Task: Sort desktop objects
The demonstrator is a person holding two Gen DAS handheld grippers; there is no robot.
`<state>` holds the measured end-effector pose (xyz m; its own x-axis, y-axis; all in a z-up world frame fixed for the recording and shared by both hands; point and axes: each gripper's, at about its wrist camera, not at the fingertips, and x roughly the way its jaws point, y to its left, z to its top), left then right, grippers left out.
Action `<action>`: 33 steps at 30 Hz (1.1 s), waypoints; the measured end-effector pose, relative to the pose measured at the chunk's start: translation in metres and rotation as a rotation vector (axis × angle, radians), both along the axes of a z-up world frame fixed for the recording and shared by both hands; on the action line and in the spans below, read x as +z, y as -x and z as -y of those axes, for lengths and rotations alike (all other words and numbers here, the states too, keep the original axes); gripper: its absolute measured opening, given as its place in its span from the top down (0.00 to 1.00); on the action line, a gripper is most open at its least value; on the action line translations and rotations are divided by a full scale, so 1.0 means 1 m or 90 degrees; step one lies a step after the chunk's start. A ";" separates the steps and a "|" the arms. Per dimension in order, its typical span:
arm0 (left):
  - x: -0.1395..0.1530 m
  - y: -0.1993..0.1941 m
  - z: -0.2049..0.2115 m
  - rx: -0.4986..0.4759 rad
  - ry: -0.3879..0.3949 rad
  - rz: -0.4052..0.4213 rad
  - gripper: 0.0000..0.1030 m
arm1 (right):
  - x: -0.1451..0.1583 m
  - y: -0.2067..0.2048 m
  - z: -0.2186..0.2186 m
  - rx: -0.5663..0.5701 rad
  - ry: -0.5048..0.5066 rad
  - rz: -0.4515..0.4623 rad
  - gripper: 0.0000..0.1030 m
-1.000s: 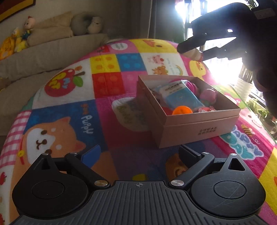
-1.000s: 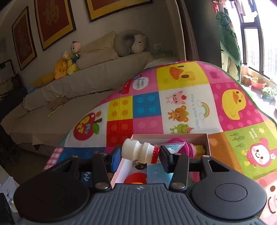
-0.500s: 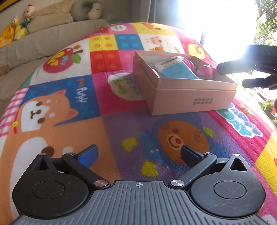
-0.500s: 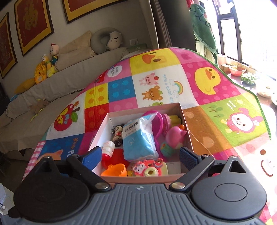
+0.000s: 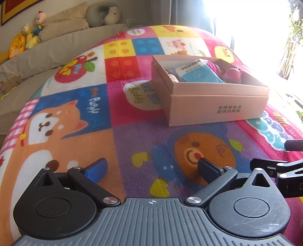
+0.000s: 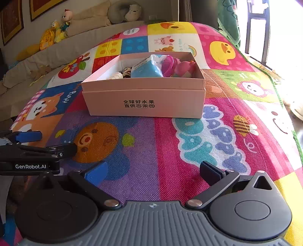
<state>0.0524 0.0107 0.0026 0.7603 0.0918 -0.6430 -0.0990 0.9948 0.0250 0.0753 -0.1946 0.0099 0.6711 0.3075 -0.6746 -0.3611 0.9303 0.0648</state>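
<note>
A pink cardboard box [image 5: 217, 106] [image 6: 144, 102] stands on the colourful play mat [image 5: 75, 132] [image 6: 208, 142]. Inside lie a blue packet [image 5: 200, 75] [image 6: 145, 70], a pink toy [image 5: 232, 74] [image 6: 184, 68], a small white bottle [image 6: 115, 76] and other toys, partly hidden by the box wall. My left gripper [image 5: 151, 168] [image 6: 49, 142] is open and empty, low over the mat in front of the box. Beside it, my right gripper [image 6: 152, 172] [image 5: 280, 154] is still opening its jaws, with nothing between them.
A beige sofa [image 5: 47, 53] [image 6: 56, 49] with plush toys [image 5: 28, 37] and a neck pillow [image 6: 125, 13] runs behind the mat. A bright window [image 5: 246, 28] is at the right. The mat's green edge [image 6: 274, 85] drops off on the right side.
The right gripper let the white bottle go into the box, opened wide and dropped back down to the mat beside the left gripper. The left gripper sank a little towards the mat.
</note>
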 end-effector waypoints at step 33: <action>-0.004 -0.007 0.000 0.020 0.015 0.006 0.00 | -0.008 -0.022 -0.007 -0.026 0.026 0.043 0.00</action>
